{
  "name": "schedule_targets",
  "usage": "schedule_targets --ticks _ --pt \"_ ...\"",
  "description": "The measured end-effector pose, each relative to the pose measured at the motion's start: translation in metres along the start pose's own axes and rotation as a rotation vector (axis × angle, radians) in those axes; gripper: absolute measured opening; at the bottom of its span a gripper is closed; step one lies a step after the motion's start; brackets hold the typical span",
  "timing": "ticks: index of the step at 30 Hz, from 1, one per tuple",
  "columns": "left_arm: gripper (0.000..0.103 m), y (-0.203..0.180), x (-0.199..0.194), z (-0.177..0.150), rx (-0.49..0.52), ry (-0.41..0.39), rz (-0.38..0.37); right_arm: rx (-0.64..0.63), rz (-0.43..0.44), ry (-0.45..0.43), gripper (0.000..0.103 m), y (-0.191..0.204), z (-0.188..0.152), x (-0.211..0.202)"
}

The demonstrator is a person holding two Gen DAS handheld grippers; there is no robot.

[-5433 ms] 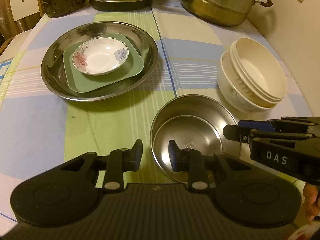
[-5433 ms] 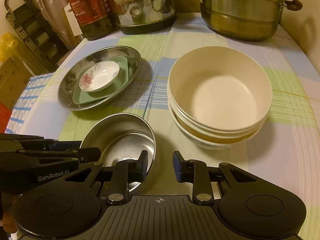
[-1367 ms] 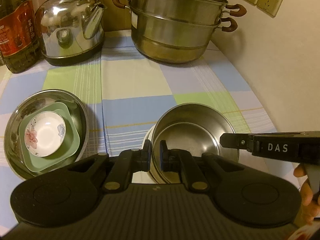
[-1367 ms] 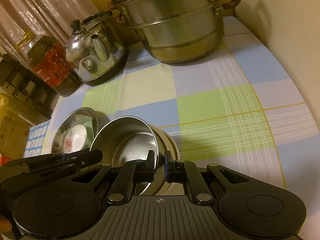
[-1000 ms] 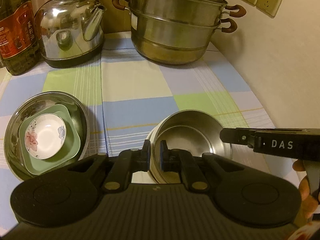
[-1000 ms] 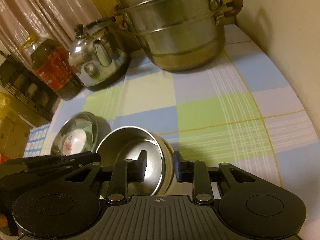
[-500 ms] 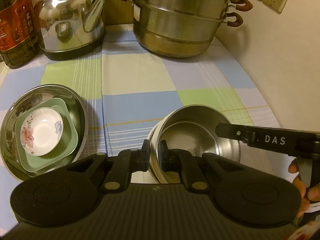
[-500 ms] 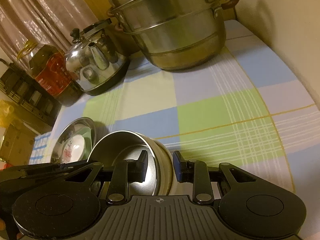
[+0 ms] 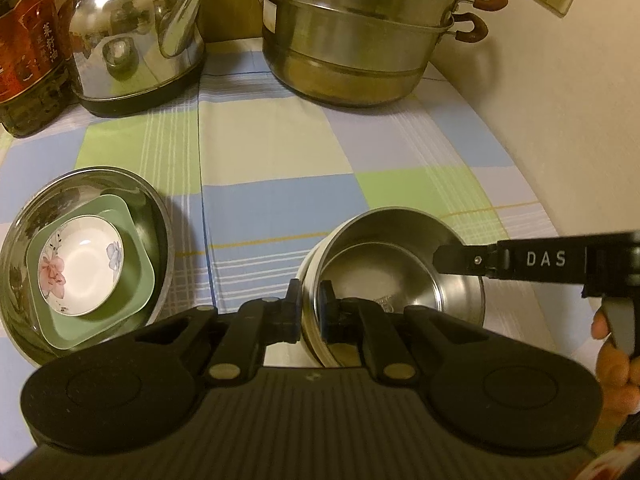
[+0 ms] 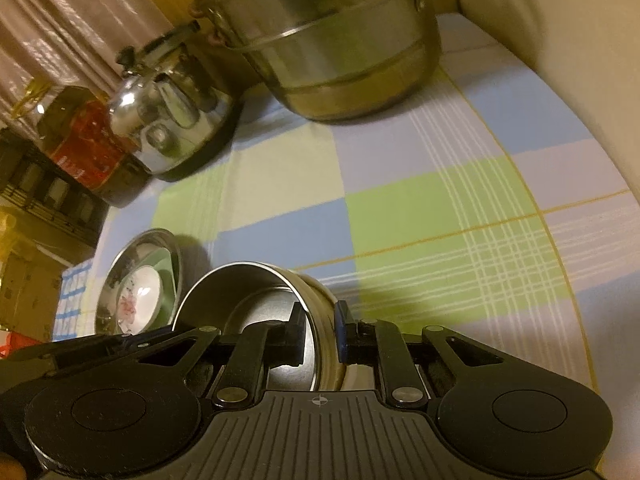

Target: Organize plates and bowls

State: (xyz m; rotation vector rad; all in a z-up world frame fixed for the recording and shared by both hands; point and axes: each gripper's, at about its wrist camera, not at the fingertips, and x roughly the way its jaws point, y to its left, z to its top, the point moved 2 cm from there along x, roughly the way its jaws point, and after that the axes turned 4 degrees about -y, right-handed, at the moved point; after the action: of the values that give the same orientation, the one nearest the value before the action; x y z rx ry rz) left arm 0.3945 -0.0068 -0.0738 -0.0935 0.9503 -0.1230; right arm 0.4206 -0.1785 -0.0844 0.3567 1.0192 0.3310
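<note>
Evidently to nest it squarely, the left gripper (image 9: 308,312) was clamped on the steel bowl's (image 9: 400,280) near rim while the right gripper (image 10: 318,334) was closing over the opposite rim. Left of that bowl, the steel basin (image 9: 156,216) held a green plate (image 9: 136,280) carrying a flowered dish (image 9: 80,266). Beneath the bowl, a cream bowl (image 9: 310,268) peeked out.

Steel bowl (image 9: 400,264) sits nested in cream bowls (image 9: 310,276), tilted. Floral dish (image 9: 80,266) on green plate (image 9: 136,280) in steel basin (image 9: 100,180), left.
</note>
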Motion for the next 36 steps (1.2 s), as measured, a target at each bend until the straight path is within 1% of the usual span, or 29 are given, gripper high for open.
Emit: schedule_targets --ticks 7,14,17,23,29,31,32,33,35,36 --pt "0.007 0.002 0.003 0.004 -0.001 0.018 -0.003 0.010 -0.050 0.055 0.014 0.005 0.007 0.003" --pt "0.007 0.003 0.004 0.005 0.000 0.017 -0.005 0.005 -0.055 0.052 0.014 0.005 0.005 0.003" --pt "0.007 0.003 0.004 0.004 -0.001 0.017 -0.008 0.009 -0.059 0.063 0.014 0.005 0.003 0.006" --pt "0.008 0.004 0.003 0.002 -0.002 0.020 -0.016 0.006 -0.058 0.050 0.014 0.005 0.001 0.004" --pt "0.010 0.005 -0.006 0.004 0.005 -0.006 -0.021 0.014 -0.051 0.011 0.016 0.006 -0.001 -0.006" --pt "0.012 0.005 -0.010 0.004 0.009 -0.014 -0.020 0.016 -0.051 -0.004 0.017 0.008 -0.002 -0.010" --pt "0.012 0.006 -0.012 0.003 0.011 -0.018 -0.020 0.016 -0.051 -0.012 0.021 0.009 -0.004 -0.013" --pt "0.012 0.006 -0.015 0.003 0.014 -0.023 -0.020 0.016 -0.049 -0.023 0.027 0.010 -0.005 -0.016" --pt "0.013 0.008 -0.021 0.002 0.020 -0.032 -0.018 0.017 -0.045 -0.045 0.036 0.012 -0.009 -0.023" --pt "0.013 0.008 -0.025 0.001 0.023 -0.036 -0.018 0.015 -0.045 -0.055 0.039 0.014 -0.011 -0.026"
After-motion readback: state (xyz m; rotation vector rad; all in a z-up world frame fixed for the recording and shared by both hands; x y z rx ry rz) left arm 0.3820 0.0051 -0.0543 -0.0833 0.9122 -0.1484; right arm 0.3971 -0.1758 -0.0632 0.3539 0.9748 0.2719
